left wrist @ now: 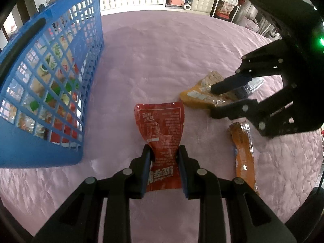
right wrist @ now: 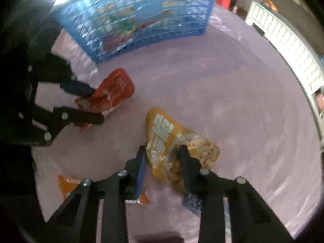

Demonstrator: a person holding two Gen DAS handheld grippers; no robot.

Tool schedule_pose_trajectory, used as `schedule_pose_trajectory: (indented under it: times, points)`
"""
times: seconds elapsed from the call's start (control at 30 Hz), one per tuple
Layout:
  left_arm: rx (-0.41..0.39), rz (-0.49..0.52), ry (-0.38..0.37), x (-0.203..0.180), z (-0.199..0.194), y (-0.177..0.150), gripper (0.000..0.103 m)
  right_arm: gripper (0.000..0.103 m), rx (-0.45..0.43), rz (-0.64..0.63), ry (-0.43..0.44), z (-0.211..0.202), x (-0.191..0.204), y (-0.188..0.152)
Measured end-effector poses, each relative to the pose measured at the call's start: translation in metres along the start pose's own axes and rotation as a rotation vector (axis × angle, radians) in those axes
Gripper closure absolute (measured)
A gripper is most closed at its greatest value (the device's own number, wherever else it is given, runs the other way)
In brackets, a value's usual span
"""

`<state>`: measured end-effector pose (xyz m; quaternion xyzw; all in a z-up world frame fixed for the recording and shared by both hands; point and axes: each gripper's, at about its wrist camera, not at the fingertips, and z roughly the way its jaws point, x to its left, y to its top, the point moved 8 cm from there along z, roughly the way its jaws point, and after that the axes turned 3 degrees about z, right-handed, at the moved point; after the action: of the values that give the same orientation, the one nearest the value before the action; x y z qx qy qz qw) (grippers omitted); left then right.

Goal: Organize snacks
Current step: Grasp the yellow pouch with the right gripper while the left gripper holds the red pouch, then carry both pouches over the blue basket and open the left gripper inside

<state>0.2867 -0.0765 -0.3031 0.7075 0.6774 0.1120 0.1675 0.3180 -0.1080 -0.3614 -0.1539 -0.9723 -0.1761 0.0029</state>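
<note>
Mid-task. Blue basket [left wrist: 40, 81] stands on the pink bench [left wrist: 162, 60] and already holds a pile of snack packs behind its mesh: red, green and orange wrappers, can't tell how many or which kinds

Still out on the bench: three packs
- red pack [left wrist: 162, 129] – left claw [left wrist: 165, 151] is clamped narrow on its waist, foil pinched in between the pads. Looks ready to go to the basket, which sits just to that claw's left
- yellow pack [right wrist: 172, 141] – right claw [right wrist: 162, 151] straddles its lower half, fingers pressed into the foil on both sides, so I read it as gripped; right view is blurred
- long orange pack [left wrist: 243, 154] – lying loose beside the red one, neither claw on it

Judgement: most of the job done, two packs in hand, one left to fetch
</note>
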Motion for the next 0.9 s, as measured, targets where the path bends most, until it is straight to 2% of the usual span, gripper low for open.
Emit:
schedule_pose_trajectory:
  times: [0.1, 0.2, 0.37, 0.4, 0.7, 0.9]
  points:
    - [-0.009, 0.0, -0.001, 0.001, -0.002, 0.002, 0.079, 0.076, -0.022, 0.044, 0.005, 0.0, -0.003, 0.003]
    - [-0.022, 0.011, -0.002, 0.001, -0.009, 0.003, 0.079, 0.083, -0.035, 0.037, -0.048, -0.003, 0.002, 0.003]
    - [-0.06, 0.022, -0.02, -0.002, -0.032, 0.002, 0.079, 0.084, -0.045, 0.044, -0.115, -0.024, 0.014, -0.003]
    - [-0.074, 0.028, -0.028, -0.004, -0.039, 0.002, 0.079, 0.088, -0.048, 0.042, -0.118, -0.03, 0.02, -0.004]
    - [-0.176, 0.066, -0.087, -0.005, -0.104, -0.006, 0.079, 0.088, -0.106, 0.032, -0.226, -0.096, 0.064, -0.002]
    - [-0.244, 0.094, -0.113, 0.004, -0.151, -0.015, 0.079, 0.088, -0.152, 0.001, -0.309, -0.144, 0.099, 0.013]
